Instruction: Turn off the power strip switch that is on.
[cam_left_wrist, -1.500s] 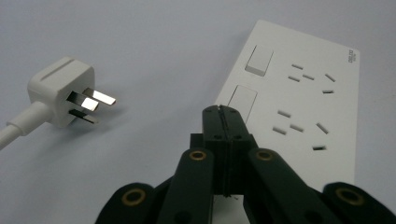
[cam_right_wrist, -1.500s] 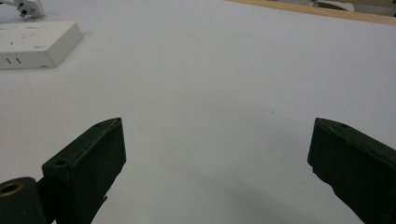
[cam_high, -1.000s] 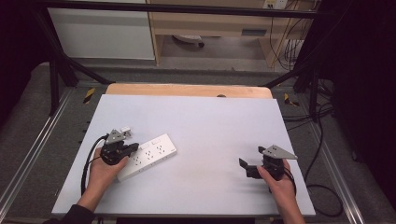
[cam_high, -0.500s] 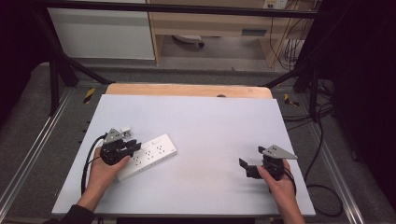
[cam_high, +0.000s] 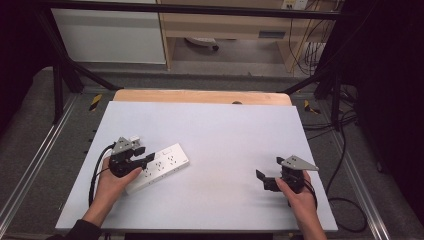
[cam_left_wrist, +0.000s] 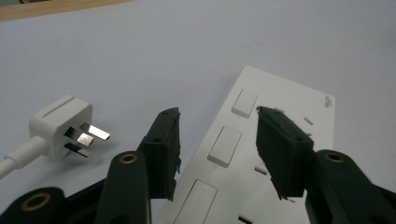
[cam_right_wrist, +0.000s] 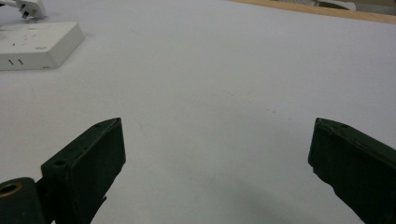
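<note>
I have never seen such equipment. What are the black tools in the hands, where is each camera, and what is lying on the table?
No robot here: a person holds a handheld gripper, a black tool with two jaws, in each hand. One picture comes from a camera above the table, looking forward and down. The other two come from small cameras that ride on each gripper and look along its jaws.

The left gripper hovers over a white power strip. Its jaws have just been opening and now stand apart over the strip's switches without pressing on anything. Beside it lies a white plug on a cable, its metal pins bare.

The right gripper waits over bare table, its jaws wide open with nothing between them.
</note>
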